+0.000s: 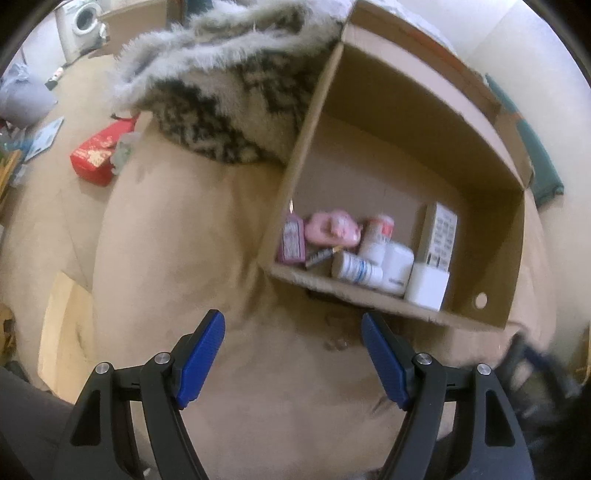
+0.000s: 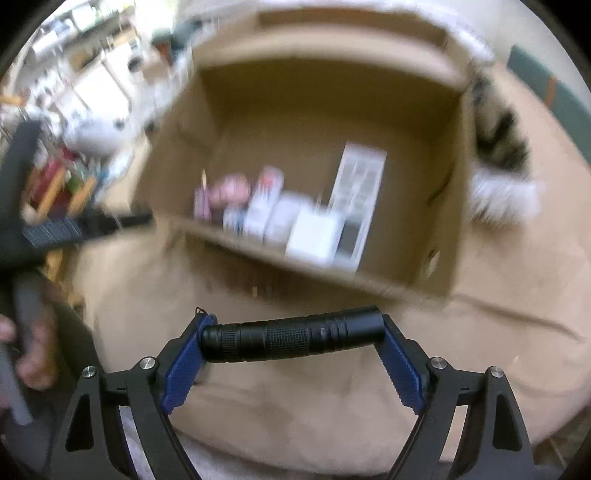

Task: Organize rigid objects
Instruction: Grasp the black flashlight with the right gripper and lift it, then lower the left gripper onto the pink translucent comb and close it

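An open cardboard box (image 1: 491, 236) lies on a beige cushion (image 1: 177, 236). Along its near wall lie a pink bottle (image 1: 292, 238), a pink toy (image 1: 334, 228), white pill bottles (image 1: 356, 271), a white cube (image 1: 426, 286) and a remote control (image 1: 441, 236). My left gripper (image 1: 293, 334) is open and empty, just short of the box's near edge. My right gripper (image 2: 293, 338) is shut on a black flashlight (image 2: 291, 338), held crosswise by its two ends, in front of the same box (image 2: 436, 206). The right wrist view is blurred.
A fuzzy black-and-white blanket (image 1: 229, 92) lies left of the box. A red packet (image 1: 98, 155) and a washing machine (image 1: 79, 26) are on the floor to the left. The left gripper shows in the right wrist view (image 2: 55, 229).
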Available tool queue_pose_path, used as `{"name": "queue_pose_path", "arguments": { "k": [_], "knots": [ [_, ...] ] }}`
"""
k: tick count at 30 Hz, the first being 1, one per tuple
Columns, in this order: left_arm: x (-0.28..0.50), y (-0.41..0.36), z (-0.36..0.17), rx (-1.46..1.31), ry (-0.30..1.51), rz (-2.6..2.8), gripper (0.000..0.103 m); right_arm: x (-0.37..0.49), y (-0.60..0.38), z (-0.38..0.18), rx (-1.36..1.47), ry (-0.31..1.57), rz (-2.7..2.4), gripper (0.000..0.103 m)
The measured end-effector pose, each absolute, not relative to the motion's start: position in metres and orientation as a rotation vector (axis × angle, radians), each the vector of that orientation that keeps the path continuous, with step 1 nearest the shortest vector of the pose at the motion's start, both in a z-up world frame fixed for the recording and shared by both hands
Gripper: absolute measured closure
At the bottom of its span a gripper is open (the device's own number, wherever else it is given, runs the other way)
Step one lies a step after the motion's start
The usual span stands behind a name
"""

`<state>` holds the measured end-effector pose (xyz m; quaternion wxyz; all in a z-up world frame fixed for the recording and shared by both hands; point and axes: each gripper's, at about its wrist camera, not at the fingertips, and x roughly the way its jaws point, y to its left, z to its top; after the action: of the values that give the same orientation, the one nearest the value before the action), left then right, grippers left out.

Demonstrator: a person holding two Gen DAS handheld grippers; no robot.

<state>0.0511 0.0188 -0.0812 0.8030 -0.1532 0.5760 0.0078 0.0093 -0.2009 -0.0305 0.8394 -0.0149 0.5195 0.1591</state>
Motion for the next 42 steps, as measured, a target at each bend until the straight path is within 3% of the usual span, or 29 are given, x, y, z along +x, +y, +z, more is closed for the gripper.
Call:
{"name": "queue_pose_path", "arguments": {
  "k": [3,5,6,24,42],
  "knots": [
    [0.049,0.011,-0.090,-0.333,1.271,-0.001,0.017,0.017,-0.214,-0.016,0.050,1.002,0.291,0.010],
    [0.051,0.004,-0.095,-0.353,1.294,-0.018,0.003,0.028,-0.228,-0.017,0.107,0.974,0.259,0.010],
    [0.052,0.000,-0.097,-0.366,1.301,-0.013,0.001,0.027,-0.239,-0.014,0.136,0.965,0.251,0.010],
    [0.094,-0.094,-0.170,-0.316,1.469,0.080,0.001,0.033,-0.302,-0.039,0.340,0.975,0.171,0.010],
    [0.104,-0.092,-0.168,-0.166,1.464,0.087,0.008,0.038,-0.293,-0.048,0.334,1.032,0.201,0.010]
  ]
}}
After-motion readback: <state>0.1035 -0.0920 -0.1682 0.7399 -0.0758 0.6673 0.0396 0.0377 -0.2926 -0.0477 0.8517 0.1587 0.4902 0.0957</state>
